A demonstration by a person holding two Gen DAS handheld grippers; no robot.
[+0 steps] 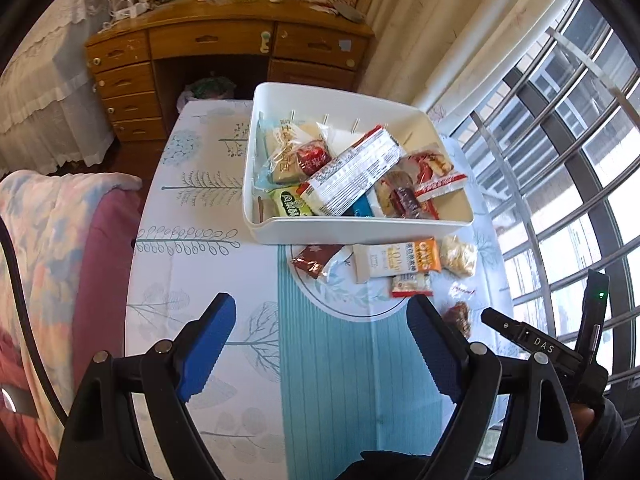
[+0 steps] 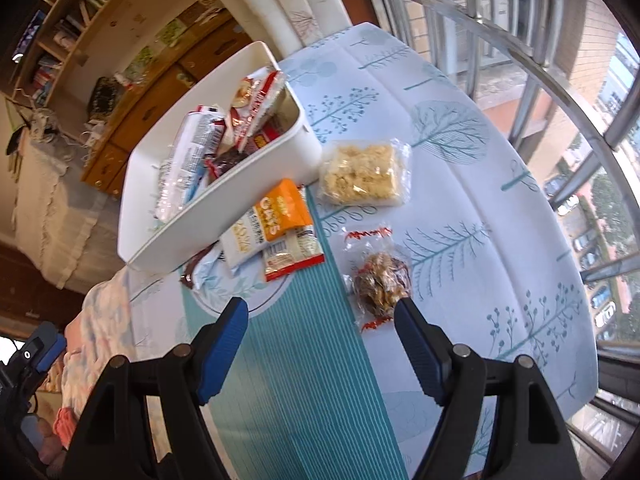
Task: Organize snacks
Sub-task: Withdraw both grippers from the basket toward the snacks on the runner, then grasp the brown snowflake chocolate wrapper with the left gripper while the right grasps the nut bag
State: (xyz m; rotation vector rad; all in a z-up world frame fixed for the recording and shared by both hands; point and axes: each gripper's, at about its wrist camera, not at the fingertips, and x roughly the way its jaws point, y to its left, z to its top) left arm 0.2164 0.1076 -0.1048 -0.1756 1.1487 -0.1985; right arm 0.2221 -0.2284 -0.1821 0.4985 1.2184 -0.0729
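Observation:
A white bin (image 1: 360, 230) (image 2: 168, 236) on the table holds several snack packs. Loose snacks lie in front of it: an orange-and-white oat bar (image 1: 398, 263) (image 2: 268, 222), a small red-edged pack (image 1: 412, 285) (image 2: 294, 256), a brown-and-white pack (image 1: 316, 260) (image 2: 200, 266), a pale rice-crisp pack (image 1: 459, 255) (image 2: 364, 174) and a clear pack of brown nut brittle (image 1: 458, 316) (image 2: 380, 280). My left gripper (image 1: 322, 304) is open and empty above the tablecloth, short of the snacks. My right gripper (image 2: 322, 308) is open and empty, its right fingertip (image 2: 404, 308) beside the brittle pack.
The table (image 1: 200, 216) has a tree-print cloth with a teal striped runner (image 2: 304, 360). A window with metal bars (image 1: 560, 160) is at the right. A wooden desk (image 1: 224, 52) stands behind, and a blanket-covered seat (image 1: 60, 240) at the left.

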